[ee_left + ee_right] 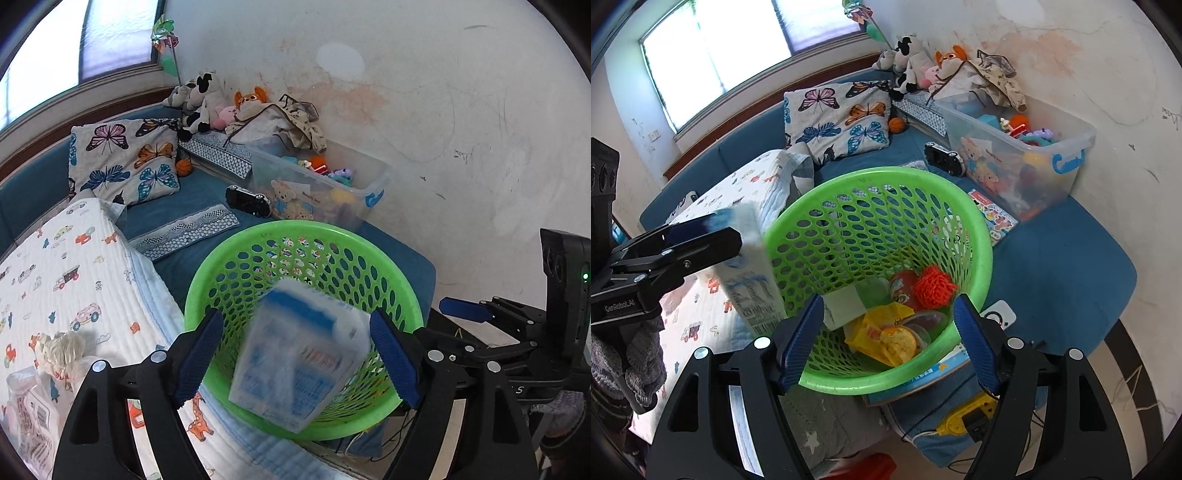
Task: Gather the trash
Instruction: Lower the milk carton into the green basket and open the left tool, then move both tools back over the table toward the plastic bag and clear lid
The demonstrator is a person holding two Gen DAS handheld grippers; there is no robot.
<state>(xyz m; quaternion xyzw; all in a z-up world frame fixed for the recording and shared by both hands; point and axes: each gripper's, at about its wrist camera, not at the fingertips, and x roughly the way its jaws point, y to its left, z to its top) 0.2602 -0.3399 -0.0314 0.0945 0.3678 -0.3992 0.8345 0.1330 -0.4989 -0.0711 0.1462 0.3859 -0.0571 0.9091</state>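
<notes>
Both wrist cams look steeply down, close over the round green perforated plastic basket point(402, 291) point(979, 236), left from its left side, right from nearer; both catch the blue bed behind.

Black claw point(888, 341) frames, blue ribbed pads point(799, 339); silver screws.

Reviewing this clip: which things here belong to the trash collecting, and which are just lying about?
Job:
- green basket
- blue-and-white carton
- wrappers already in the basket
- crumpled tissue

Lying about:
- butterfly pillow
- plush toys
- clear toy bin
- black toy car
</notes>
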